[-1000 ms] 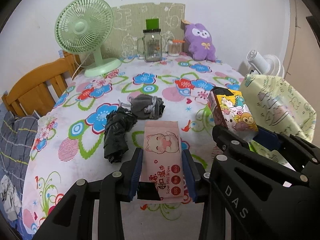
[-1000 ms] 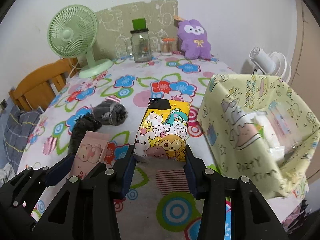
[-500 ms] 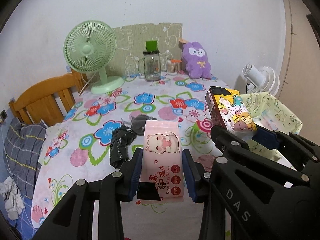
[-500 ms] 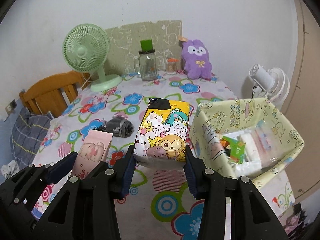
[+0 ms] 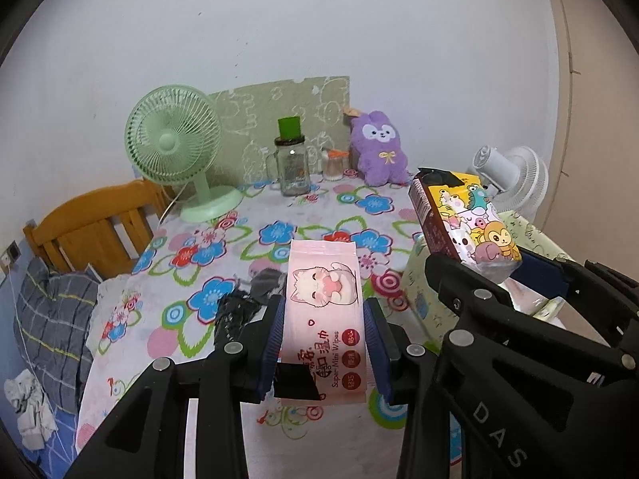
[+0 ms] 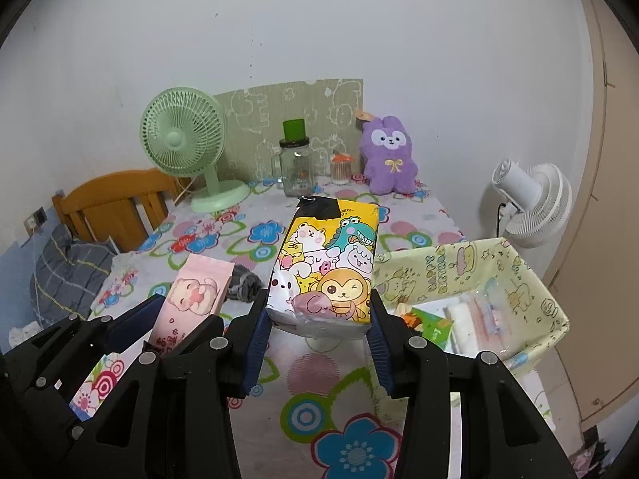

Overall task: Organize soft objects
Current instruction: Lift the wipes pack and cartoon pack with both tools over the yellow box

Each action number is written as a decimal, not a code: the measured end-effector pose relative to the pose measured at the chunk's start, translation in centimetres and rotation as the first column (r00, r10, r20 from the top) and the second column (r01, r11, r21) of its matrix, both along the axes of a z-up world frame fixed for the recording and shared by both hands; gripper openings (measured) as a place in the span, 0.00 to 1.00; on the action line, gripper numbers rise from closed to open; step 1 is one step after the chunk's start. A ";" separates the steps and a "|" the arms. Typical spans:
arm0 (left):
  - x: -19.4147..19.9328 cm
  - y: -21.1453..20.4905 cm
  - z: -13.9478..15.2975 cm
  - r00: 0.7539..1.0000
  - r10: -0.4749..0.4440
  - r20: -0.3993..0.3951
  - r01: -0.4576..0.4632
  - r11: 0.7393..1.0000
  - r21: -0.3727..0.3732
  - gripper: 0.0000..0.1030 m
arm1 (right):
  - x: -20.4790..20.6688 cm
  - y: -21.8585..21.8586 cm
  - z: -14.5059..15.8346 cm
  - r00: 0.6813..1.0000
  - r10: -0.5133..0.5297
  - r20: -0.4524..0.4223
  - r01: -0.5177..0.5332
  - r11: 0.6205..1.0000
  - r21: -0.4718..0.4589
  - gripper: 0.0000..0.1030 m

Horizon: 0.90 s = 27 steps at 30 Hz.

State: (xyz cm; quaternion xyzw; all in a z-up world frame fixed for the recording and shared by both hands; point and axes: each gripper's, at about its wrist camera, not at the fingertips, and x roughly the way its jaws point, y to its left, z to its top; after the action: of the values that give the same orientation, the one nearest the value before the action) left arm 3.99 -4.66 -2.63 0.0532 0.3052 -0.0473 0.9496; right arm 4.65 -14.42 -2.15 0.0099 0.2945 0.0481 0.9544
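Fabric bin (image 6: 531,279) sits at table's right edge, top open. Left gripper (image 5: 324,339) pinches pink wipes pack (image 5: 323,311); right gripper (image 6: 319,331) clamps cartoon tissue pack (image 6: 327,263).

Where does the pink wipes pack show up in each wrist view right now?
Left wrist: pink wipes pack sits bottom centre, clamped in the left claw.
Right wrist: the same pack appears lower left, angled, beside the cartoon tissue pack.
Shared landmark: the purple plush bunny at the table's far edge.
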 end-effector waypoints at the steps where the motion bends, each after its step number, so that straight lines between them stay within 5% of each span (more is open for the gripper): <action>1: 0.1 -0.3 0.2 1.000 -0.005 0.002 0.005 1.000 0.002 0.39 | 0.0 -0.3 0.2 1.000 0.000 0.003 0.000 1.000 0.002 0.47; 27: 2.1 -9.3 0.7 0.987 -0.157 0.015 0.157 0.988 -0.001 0.39 | 0.6 -9.0 1.1 0.996 -0.086 0.038 0.086 0.996 -0.002 0.47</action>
State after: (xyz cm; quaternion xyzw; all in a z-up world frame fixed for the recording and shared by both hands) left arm 6.10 -13.97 -1.96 0.0766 0.2928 -0.1219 0.9453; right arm 5.22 -23.46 -1.07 0.0199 0.2757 0.0064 0.9610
